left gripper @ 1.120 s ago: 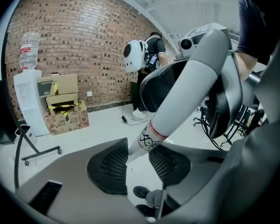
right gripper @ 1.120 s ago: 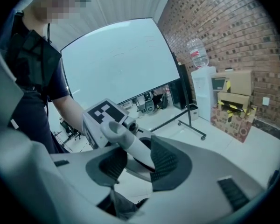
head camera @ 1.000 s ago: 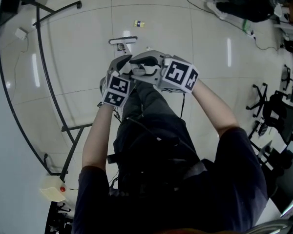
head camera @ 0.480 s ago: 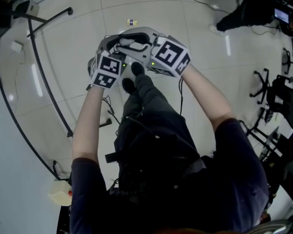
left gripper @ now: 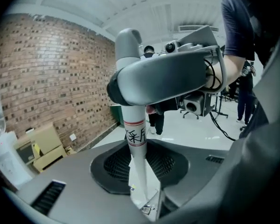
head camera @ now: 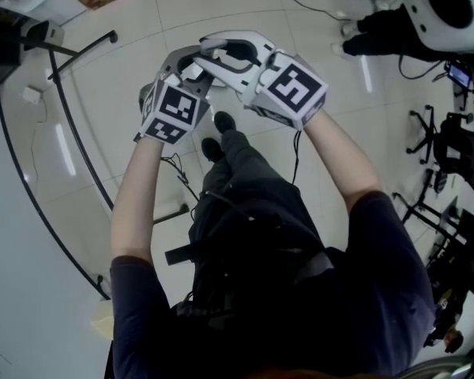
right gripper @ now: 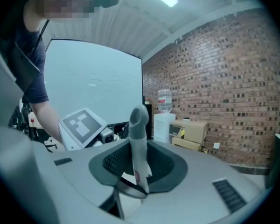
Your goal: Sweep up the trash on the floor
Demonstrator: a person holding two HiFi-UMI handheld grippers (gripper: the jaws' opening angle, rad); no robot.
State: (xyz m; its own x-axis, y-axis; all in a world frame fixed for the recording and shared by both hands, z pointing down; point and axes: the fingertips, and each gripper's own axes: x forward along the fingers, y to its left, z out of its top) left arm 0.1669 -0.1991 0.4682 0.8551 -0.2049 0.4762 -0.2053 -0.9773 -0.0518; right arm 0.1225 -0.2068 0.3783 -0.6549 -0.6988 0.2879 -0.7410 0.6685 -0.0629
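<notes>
L gripper (left gripper: 143,192): jaws have just been narrowing and are closed on a labelled handle (left gripper: 135,139). The pale tube is pinched in the gap and runs up and away from the pads to a rounded grey top.

R gripper (right gripper: 130,188): jaws have likewise just been narrowing and are clamped on a bent-top handle (right gripper: 139,143). It rises out of the gap and ends in a grey crook ahead of the pads. Whether one handle or two is gripped cannot be told.

In the L gripper view the R gripper's jaw is seen crossing the tube just above the label. In the R gripper view the L marker cube (right gripper: 81,124) is seen just left of the jaws.

In the head view both grippers are held up close together, at the ends of bent forearms, above the shoes (head camera: 223,121).

Open tiled floor (head camera: 221,6) is seen below and ahead of the jaws. A black rail (head camera: 82,135) lies well to the left, office chairs (head camera: 450,144) well to the right. A brick wall (left gripper: 51,73) w/ boxes (left gripper: 42,146) at its foot is seen far beyond the L jaws.
</notes>
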